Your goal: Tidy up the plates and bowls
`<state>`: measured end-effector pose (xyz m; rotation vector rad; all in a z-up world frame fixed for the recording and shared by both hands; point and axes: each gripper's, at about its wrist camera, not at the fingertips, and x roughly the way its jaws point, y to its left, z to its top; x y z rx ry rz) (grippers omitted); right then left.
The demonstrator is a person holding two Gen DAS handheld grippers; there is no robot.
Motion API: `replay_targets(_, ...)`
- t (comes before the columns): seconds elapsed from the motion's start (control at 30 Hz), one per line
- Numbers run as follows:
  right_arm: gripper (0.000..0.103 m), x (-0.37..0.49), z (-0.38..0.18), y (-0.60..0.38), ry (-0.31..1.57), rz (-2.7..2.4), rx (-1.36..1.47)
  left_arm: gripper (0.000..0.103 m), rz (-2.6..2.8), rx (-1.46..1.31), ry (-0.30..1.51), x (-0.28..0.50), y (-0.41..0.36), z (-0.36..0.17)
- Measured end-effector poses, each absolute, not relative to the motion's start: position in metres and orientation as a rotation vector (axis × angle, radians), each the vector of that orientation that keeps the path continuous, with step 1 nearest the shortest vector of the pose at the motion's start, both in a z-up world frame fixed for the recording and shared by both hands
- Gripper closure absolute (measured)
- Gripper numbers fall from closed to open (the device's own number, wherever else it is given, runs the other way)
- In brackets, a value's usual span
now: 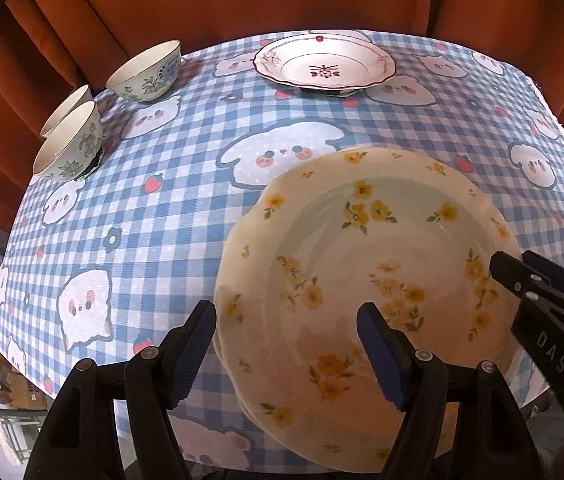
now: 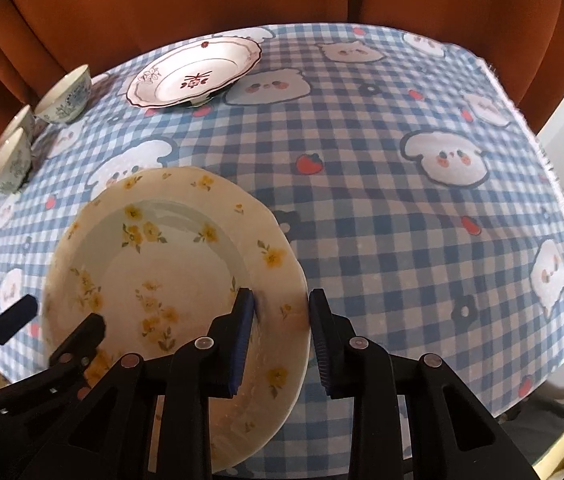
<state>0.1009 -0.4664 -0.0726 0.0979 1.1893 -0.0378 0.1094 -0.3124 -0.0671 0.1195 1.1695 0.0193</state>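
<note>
Right gripper (image 2: 282, 316) straddles the yellow-flowered plate (image 2: 170, 280) at its four o'clock rim: one pad over the rim's inner face, the other outside the edge. Jaws narrow, yet a sliver of rim and cloth shows between outer pad and plate edge, so a firm pinch is not confirmed; I judge it at the point of gripping.

Left gripper (image 1: 287, 344) stands wide over the plate's seven o'clock rim, one finger off the plate above the tablecloth (image 1: 186, 184), the other above the well. Nothing held.

Plate sits low on the cloth at the near edge of the table. A second rim seems to peek from beneath its near-left edge in the left wrist view; cannot say for certain.

Red-trimmed plate (image 1: 323, 64) lies alone at twelve o'clock, well apart. Three patterned bowls at ten o'clock: one bowl (image 1: 146, 72) separate, two bowls (image 1: 68, 140) touching or nested, unclear which.

Progress, as judged: early to middle. Plates not yet together, bowls not fully stacked.
</note>
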Motion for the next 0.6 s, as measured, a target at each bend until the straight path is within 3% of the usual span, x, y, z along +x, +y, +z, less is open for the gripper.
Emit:
replay_targets(0.37,0.065,0.101,-0.071,-0.459,1.188,-0.129,0.098,0.026,-0.086,0.115,1.179,0.115,-0.302,-0.07)
replay_targets(0.43,0.054,0.097,-0.065,-0.455,1.177,-0.121,0.117,0.024,-0.113,0.124,1.176,0.115,-0.299,-0.066)
replay_targets(0.5,0.036,0.092,-0.058,-0.45,1.162,-0.123,0.132,0.02,-0.135,0.136,1.157,0.114,-0.294,-0.058)
replay_targets(0.6,0.034,0.088,-0.043,-0.438,1.127,-0.136,0.133,0.018,-0.158,0.137,1.13,0.115,-0.285,-0.045)
